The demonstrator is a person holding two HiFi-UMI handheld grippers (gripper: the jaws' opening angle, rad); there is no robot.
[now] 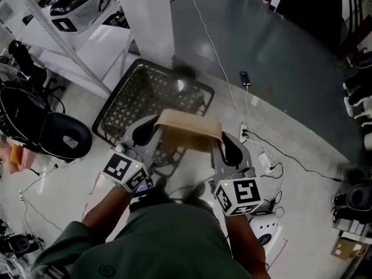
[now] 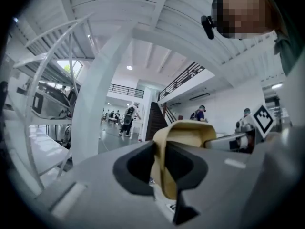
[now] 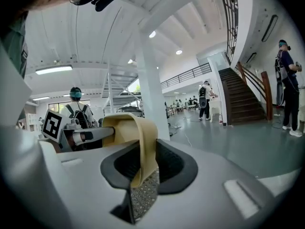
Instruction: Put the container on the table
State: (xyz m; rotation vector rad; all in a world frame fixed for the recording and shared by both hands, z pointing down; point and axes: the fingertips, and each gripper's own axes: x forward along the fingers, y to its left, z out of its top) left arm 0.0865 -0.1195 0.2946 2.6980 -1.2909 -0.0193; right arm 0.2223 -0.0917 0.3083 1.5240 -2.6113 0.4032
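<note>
We are listing a black lattice basket [image 1: 125, 106] lying on the floor [image 1: 279, 45] beside a white pillar [image 1: 145, 16]. A white cable [image 1: 212, 45] is running past a phone [image 1: 245, 78]. People [image 3: 206, 99] are walking near a staircase [image 3: 245, 97].

Between my matt grey plastic fingers [image 1: 231, 149], the container [image 1: 189, 129] is looking like matt tan cardboard; the black plastic basket [image 1: 139, 92] is sitting on a glossy floor [image 1: 279, 51].
</note>
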